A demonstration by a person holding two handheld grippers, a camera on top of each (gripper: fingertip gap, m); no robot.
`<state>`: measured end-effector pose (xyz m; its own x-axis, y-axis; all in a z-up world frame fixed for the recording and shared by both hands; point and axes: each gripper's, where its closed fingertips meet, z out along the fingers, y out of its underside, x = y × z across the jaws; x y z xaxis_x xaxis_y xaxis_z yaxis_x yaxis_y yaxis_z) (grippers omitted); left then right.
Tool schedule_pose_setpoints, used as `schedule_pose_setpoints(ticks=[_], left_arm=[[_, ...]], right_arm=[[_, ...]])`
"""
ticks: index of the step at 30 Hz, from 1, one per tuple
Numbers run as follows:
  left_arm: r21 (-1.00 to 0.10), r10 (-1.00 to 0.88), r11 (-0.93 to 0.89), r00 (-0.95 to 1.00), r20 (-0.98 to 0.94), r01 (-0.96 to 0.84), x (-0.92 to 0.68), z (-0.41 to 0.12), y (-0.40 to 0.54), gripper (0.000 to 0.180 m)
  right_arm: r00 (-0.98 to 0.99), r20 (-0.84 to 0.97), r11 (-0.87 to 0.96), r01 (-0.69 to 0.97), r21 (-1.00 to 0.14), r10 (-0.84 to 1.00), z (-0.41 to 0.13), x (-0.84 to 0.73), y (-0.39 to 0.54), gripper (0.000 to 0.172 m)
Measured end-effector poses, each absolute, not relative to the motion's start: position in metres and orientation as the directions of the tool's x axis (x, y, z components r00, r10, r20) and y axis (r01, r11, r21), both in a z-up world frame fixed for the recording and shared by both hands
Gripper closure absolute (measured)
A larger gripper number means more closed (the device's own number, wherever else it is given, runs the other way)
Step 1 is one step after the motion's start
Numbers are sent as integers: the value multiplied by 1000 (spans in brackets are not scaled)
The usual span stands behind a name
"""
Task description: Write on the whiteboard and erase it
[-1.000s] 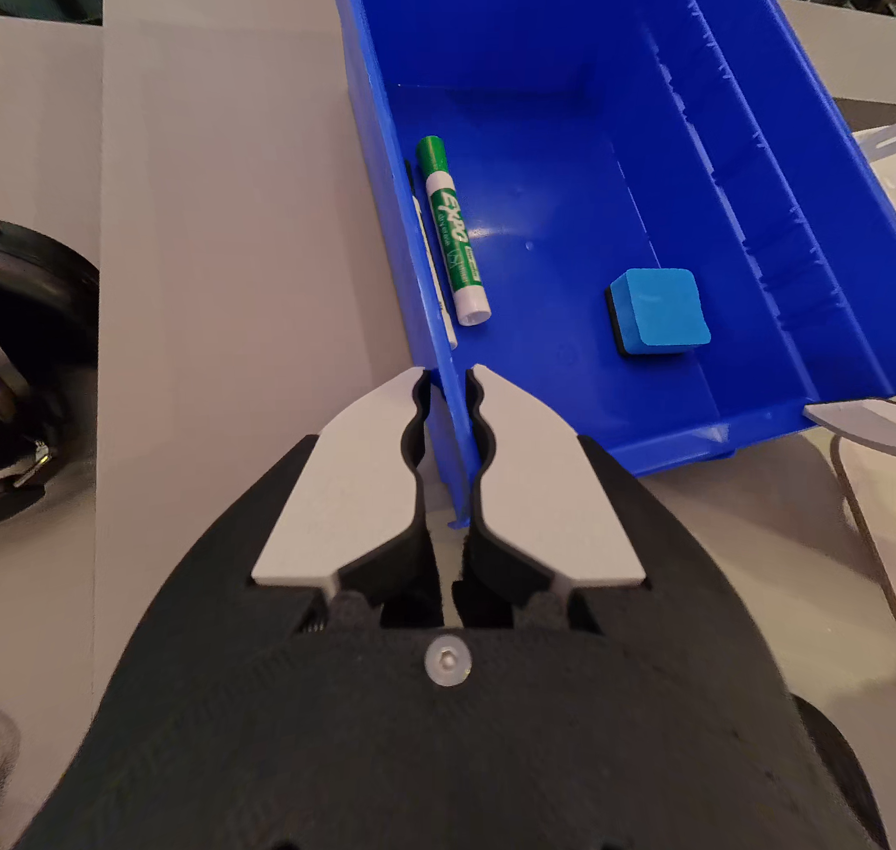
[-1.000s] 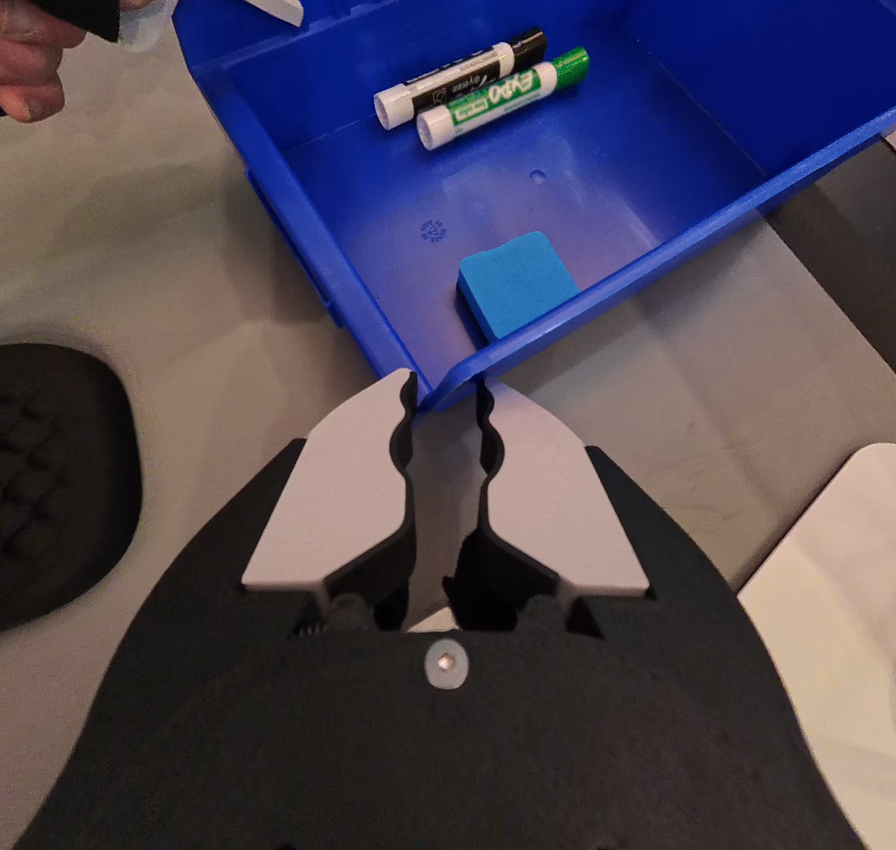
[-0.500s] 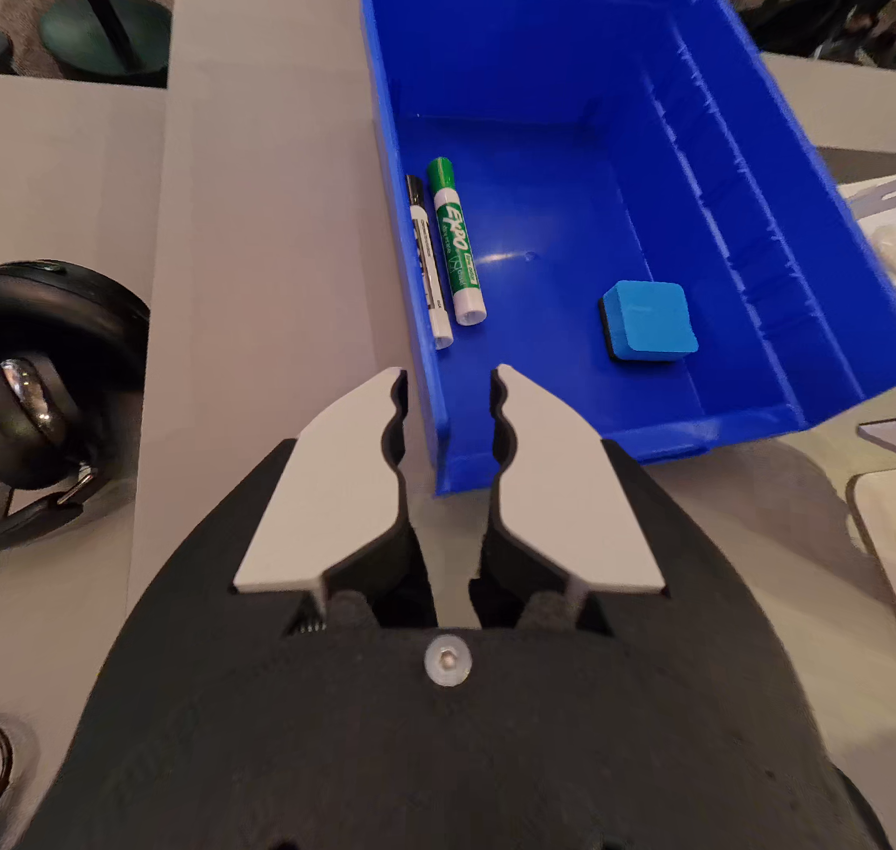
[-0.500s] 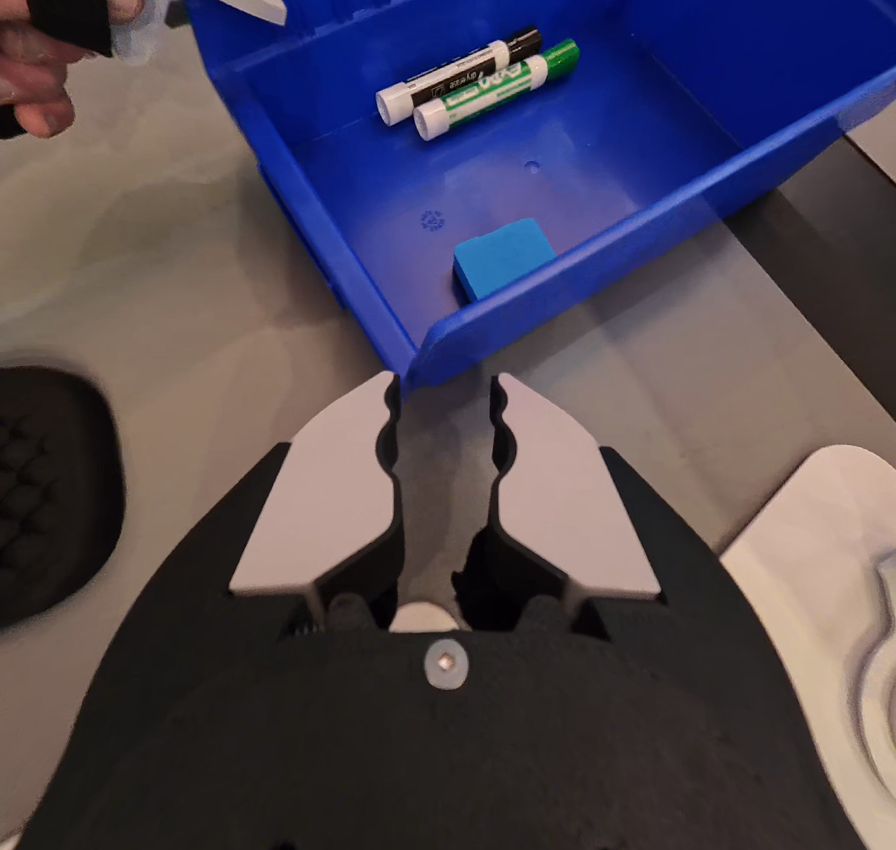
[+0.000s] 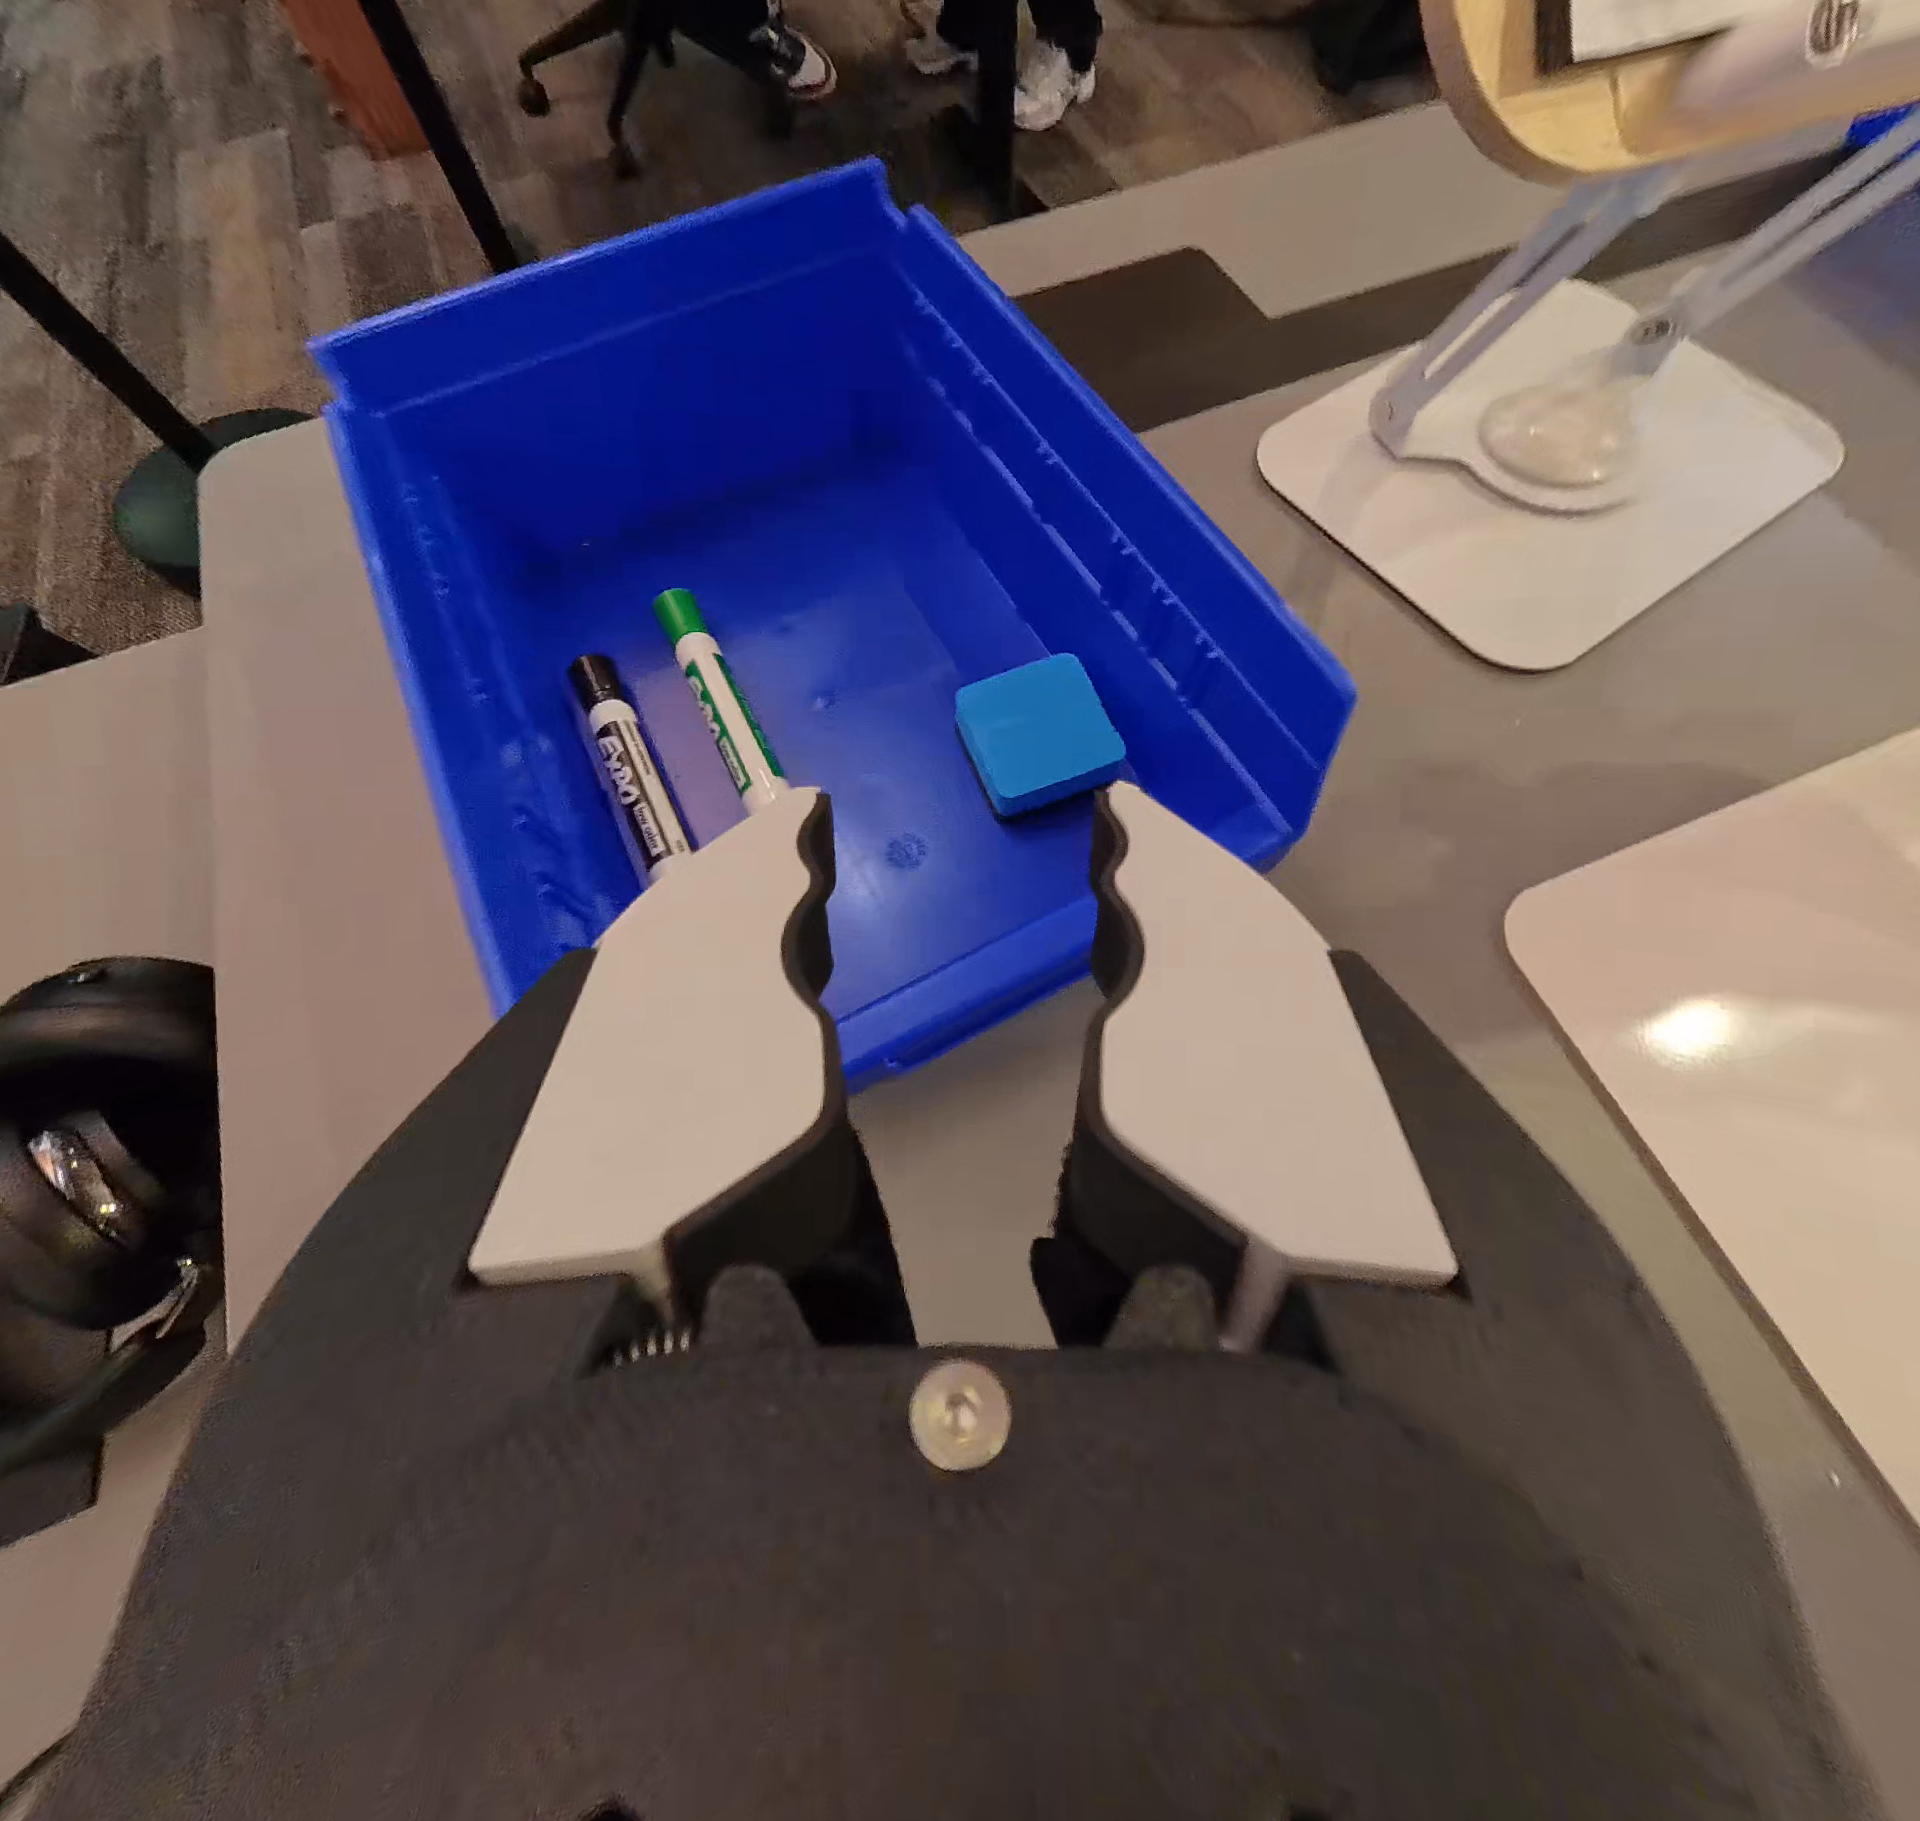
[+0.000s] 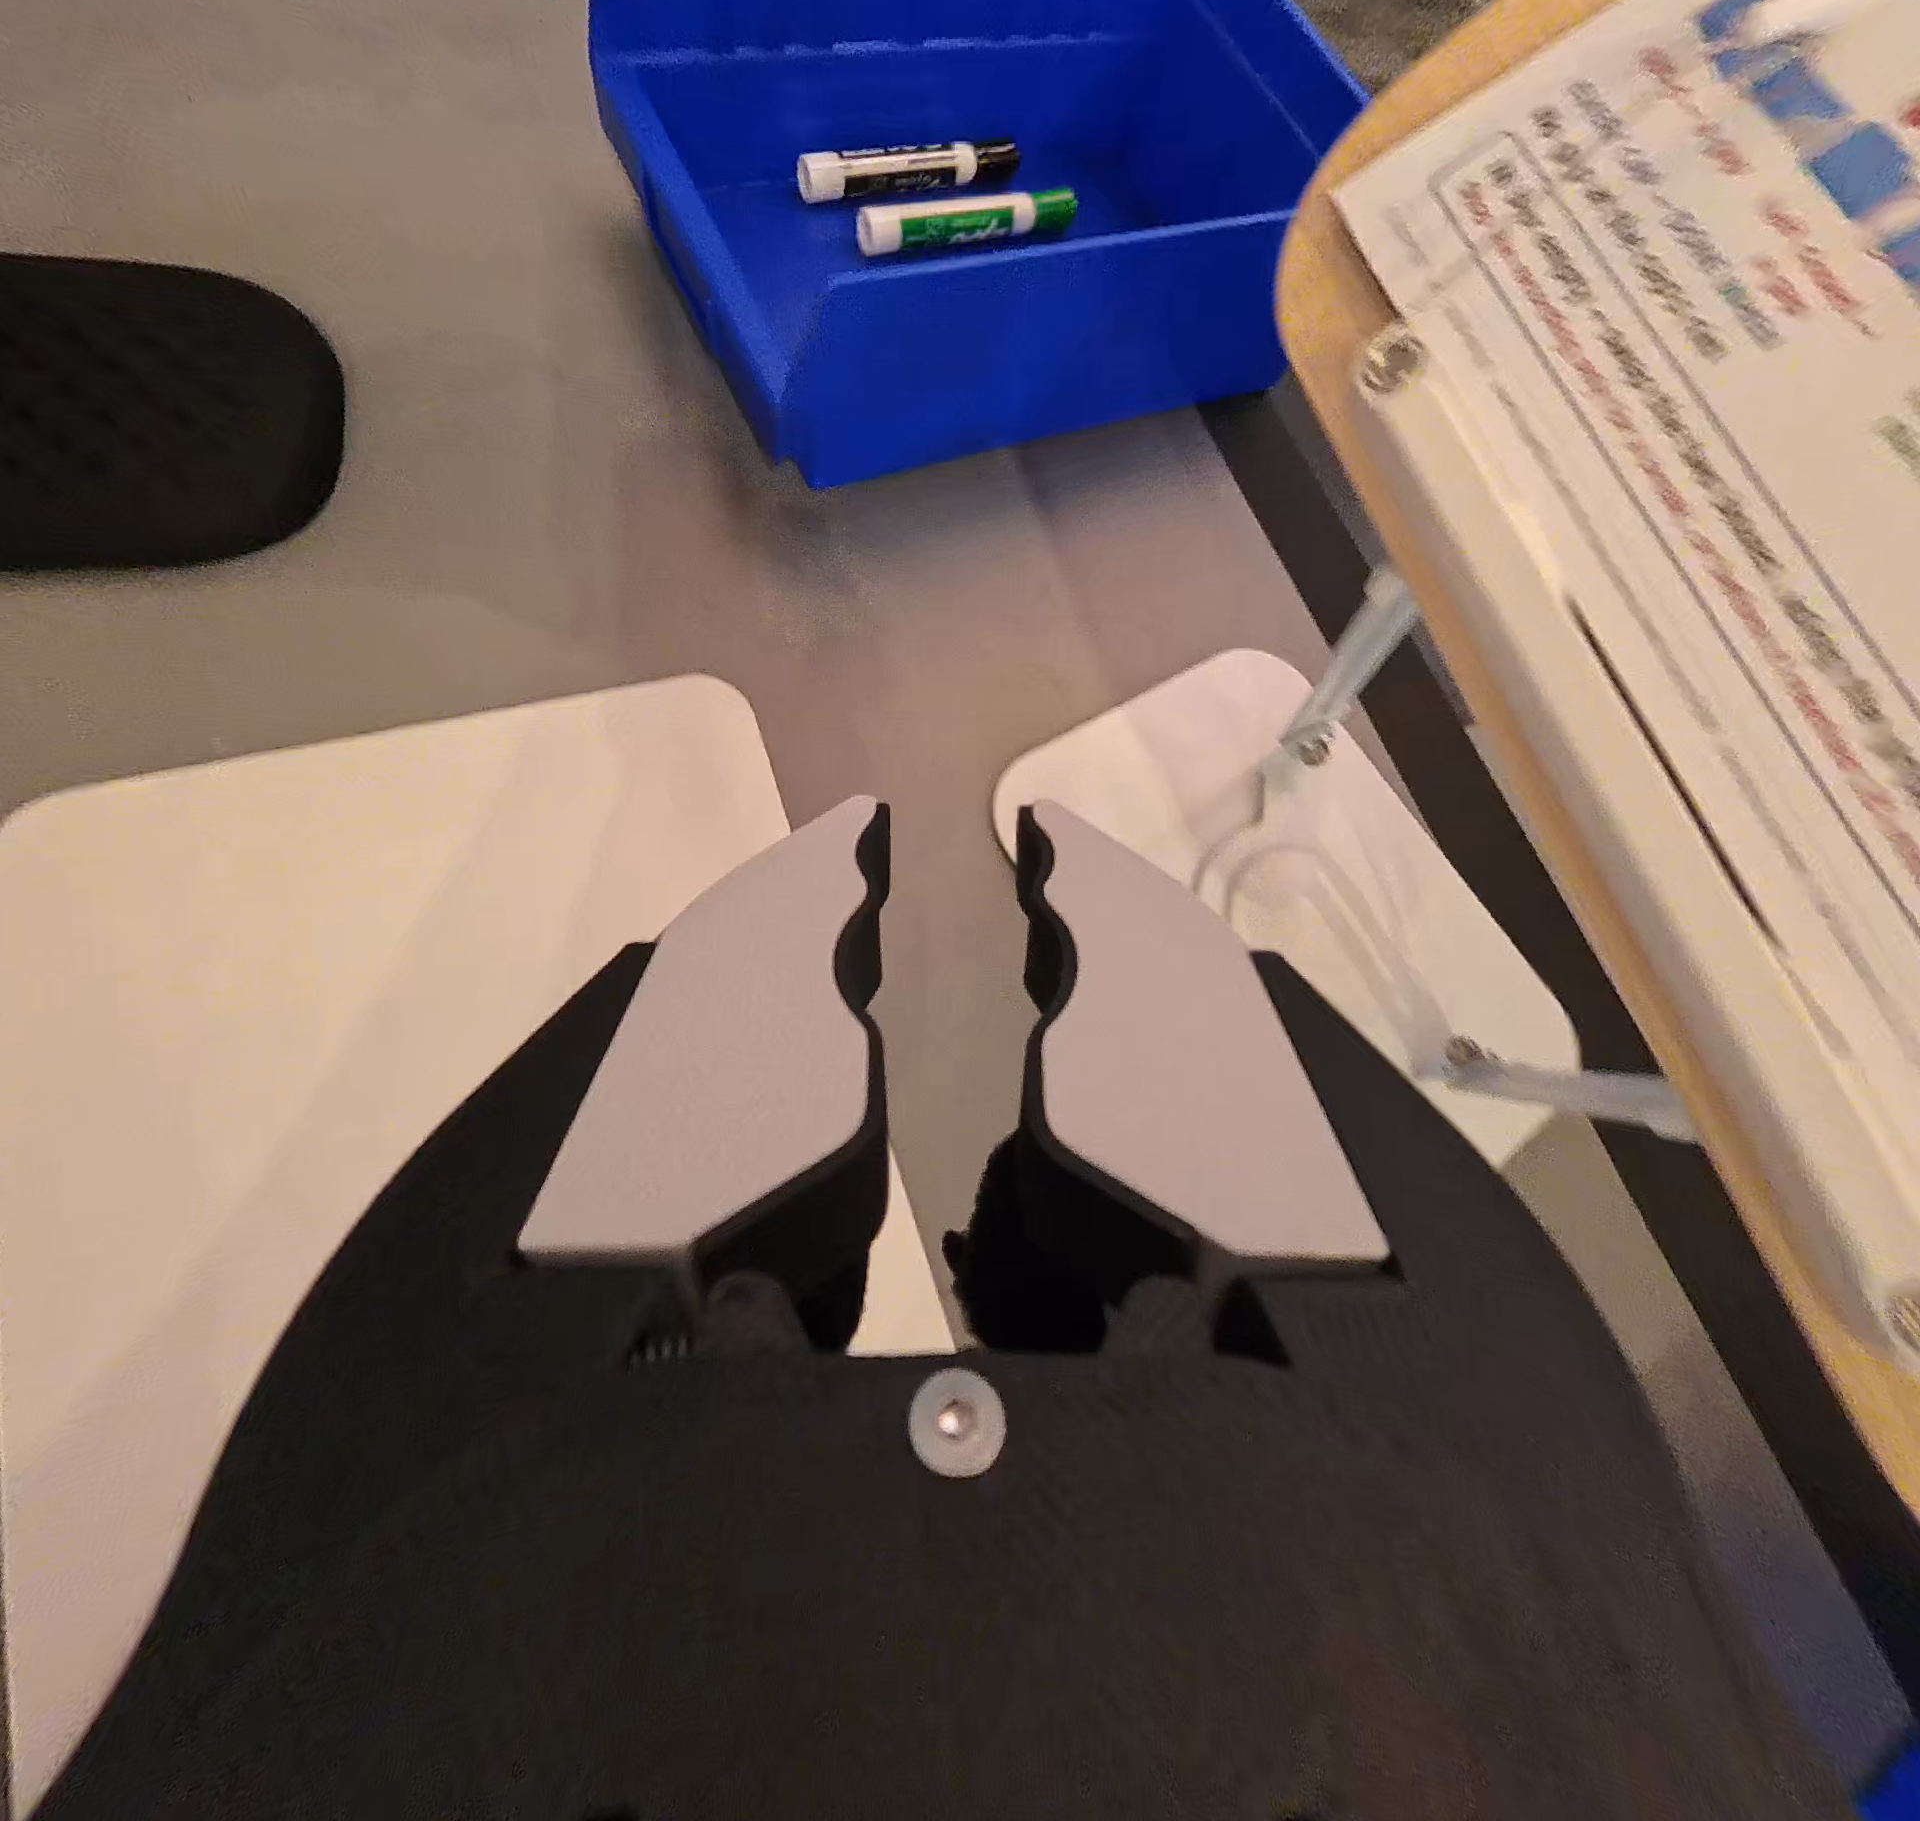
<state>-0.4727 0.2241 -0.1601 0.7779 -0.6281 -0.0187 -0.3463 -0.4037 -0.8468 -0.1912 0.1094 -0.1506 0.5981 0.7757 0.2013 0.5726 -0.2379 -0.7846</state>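
A: Left wrist view: left gripper (image 5: 961,826) spread wide, nothing between the pads, hovering over the near end of the blue bin (image 5: 1226,649). Bin contents?

B: Black marker (image 5: 623,763) and green marker (image 5: 717,701) side by side by the left wall, blue eraser (image 5: 1039,732) near the right wall.

A: Right gripper (image 6: 951,862)?

B: Fingers apart, bare, above the grey table (image 6: 623,566) between the whiteboard (image 6: 312,940) and a white stand base (image 6: 1143,784). Bin well ahead.
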Motion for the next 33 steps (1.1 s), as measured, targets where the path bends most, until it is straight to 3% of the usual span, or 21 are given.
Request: schedule_pose_setpoints(ticks=[1,9,13,20,24,30,33], left_arm=[[-840,-639,-399,769,-34,-368,-466,-163,223,133],[-869,-629,-358,776,-46,-342,-427,-179,240,134],[-898,-620,-308,782,-60,-313,-410,-161,261,134],[-904,-673,-190,722,-164,-383,-374,-135,303,134],[-817,-720,-203,648,-248,-539,-377,-160,311,133],[-703,-837,-276,523,-158,-655,-410,-211,291,125],[-627,-909,-169,366,-199,-761,-404,-220,277,123]], right_arm=[[610,213,-229,564,-794,763,-148,-177,107,150],[635,119,-202,409,-890,763,-150,-117,105,156],[669,80,-187,318,-929,739,-160,-106,119,157],[679,207,-110,393,-913,705,-192,-96,128,155],[701,249,-139,447,-884,668,-208,-78,136,153],[723,159,-201,385,-901,673,-223,-71,144,152],[717,141,-220,386,-896,683,-231,-70,144,151]])
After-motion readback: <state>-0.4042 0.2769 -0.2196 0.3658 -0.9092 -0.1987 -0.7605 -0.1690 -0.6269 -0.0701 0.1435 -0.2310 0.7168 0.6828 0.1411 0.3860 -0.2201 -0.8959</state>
